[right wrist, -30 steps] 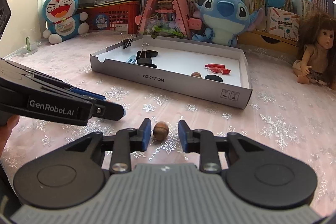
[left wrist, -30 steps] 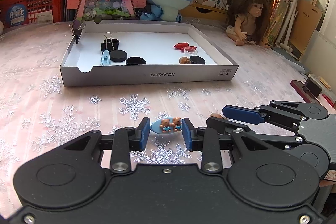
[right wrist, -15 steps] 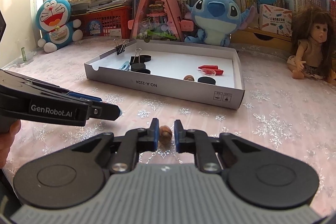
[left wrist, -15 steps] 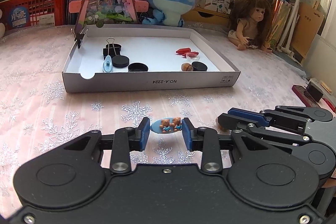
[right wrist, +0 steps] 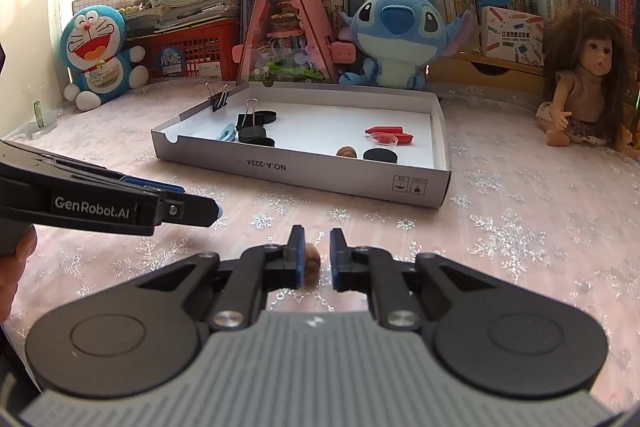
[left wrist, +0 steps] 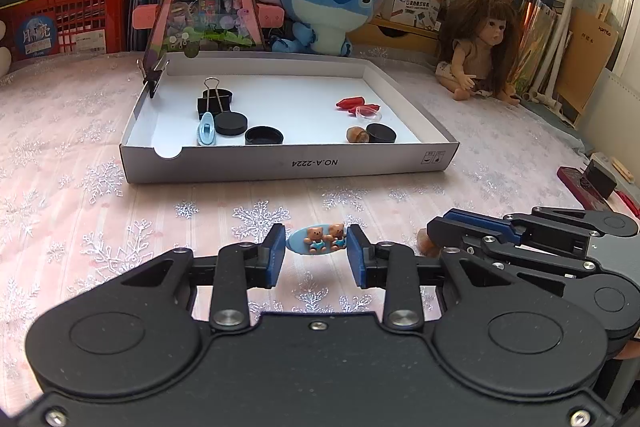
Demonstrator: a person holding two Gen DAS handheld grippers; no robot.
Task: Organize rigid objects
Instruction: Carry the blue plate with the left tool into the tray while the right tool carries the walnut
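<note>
Since a second ago, the right gripper has been closing in on the small brown nut that was sitting loose between its wider-spread fingers, and both views have been shifting a little so the white cardboard tray is now sitting slightly differently in frame. Now the right gripper's blue pads are standing close together with the nut between them; the left pad is touching it, while a thin gap is showing at the right pad, so the jaws are reading as pulled in around the nut, at the tightest they get. Meanwhile the left gripper is holding steady, clamping a small blue oval clip with two bear figures between its pads, just above the pink snowflake tablecloth. From the left wrist view, the tray is lying at twelve o'clock from the clip, and the right gripper is reaching in at three o'clock, low over the cloth. Inside the tray, a black binder clip, a light blue clip and two black round caps are resting toward ten o'clock, while red pieces, another brown nut and a third black cap are gathering toward two o'clock. A blue plush toy and a long-haired doll are sitting beyond the tray.
</note>
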